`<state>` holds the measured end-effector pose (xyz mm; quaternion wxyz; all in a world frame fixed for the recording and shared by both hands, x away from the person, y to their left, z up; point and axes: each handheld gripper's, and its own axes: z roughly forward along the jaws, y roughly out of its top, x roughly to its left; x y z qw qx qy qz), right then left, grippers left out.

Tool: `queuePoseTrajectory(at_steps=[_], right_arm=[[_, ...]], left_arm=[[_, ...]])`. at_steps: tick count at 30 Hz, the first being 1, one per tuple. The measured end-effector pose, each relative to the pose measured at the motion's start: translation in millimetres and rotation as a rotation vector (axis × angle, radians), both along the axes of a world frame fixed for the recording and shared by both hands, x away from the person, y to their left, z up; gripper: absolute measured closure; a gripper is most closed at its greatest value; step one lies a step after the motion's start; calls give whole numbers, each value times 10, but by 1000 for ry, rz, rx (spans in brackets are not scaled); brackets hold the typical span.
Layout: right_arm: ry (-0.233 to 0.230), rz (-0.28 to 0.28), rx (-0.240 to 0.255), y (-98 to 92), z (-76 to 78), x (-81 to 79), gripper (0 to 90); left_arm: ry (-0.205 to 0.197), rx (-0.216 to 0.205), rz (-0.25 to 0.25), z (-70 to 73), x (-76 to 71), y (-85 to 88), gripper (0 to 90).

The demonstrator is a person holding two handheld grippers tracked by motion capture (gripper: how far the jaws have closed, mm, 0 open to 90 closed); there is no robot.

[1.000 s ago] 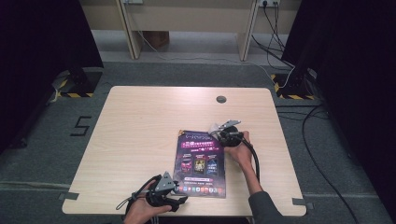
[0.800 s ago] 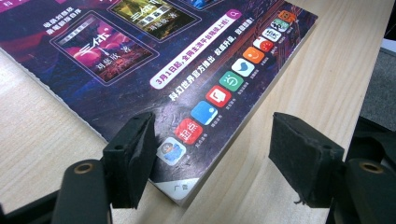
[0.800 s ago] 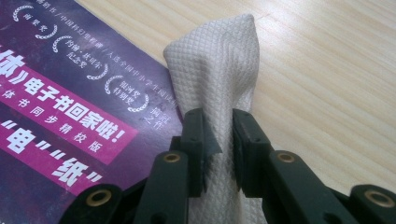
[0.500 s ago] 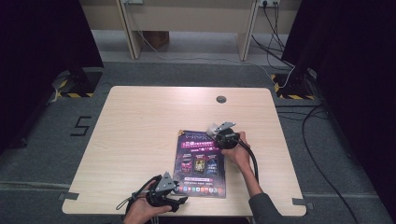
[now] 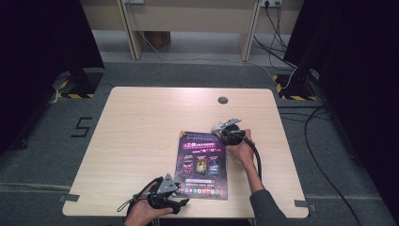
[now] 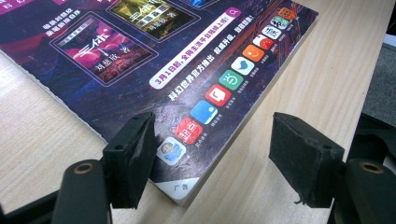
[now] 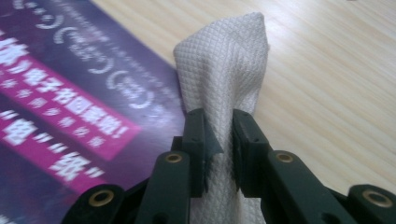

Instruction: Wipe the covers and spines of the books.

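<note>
A book with a dark purple printed cover (image 5: 202, 162) lies flat on the wooden table (image 5: 141, 122). My left gripper (image 5: 181, 200) rests at the book's near left corner. In the left gripper view its jaws stand open astride that corner of the book (image 6: 140, 70), left pad (image 6: 133, 156) at the cover's edge, right pad (image 6: 303, 158) over bare wood. My right gripper (image 5: 220, 132) is at the book's far right corner. It is shut on a bunched white textured cloth (image 7: 224, 70) that sticks up beyond the right gripper (image 7: 219, 140), beside the cover's edge (image 7: 70, 93).
A round cable hole (image 5: 222, 100) sits in the table near its far edge. The table's right edge is close behind the right hand. Cables (image 5: 320, 155) trail over the grey floor on the right, and tape marks (image 5: 69, 197) flag the near corners.
The right gripper, still holding the cloth, has shifted slightly left toward the book's far corner. The left gripper has stayed put.
</note>
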<state>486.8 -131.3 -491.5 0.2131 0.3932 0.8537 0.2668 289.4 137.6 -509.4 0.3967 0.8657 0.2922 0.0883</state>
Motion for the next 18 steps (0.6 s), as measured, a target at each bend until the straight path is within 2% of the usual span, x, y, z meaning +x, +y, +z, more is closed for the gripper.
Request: queuePoseTrajectory(at_steps=[4,6,11,14,18], right_arm=[[12,72,30,134,-8,-92,771],[5,96,19,199,-11,-119,770],[6,52,29,171,-16,-53,765],[0,55,-8,231,-3,-54,767],[-3,71,11,333,-16,-71,766]], left_arm=[[0,-1,1,-1,0,2,308],[-1,-1,1,-2,-2,1,308],[-3,-2,0,-3,-2,3,309],[-3,-1,-2,-3,-1,5,309],[-4,0,-2,-4,-2,3,309]])
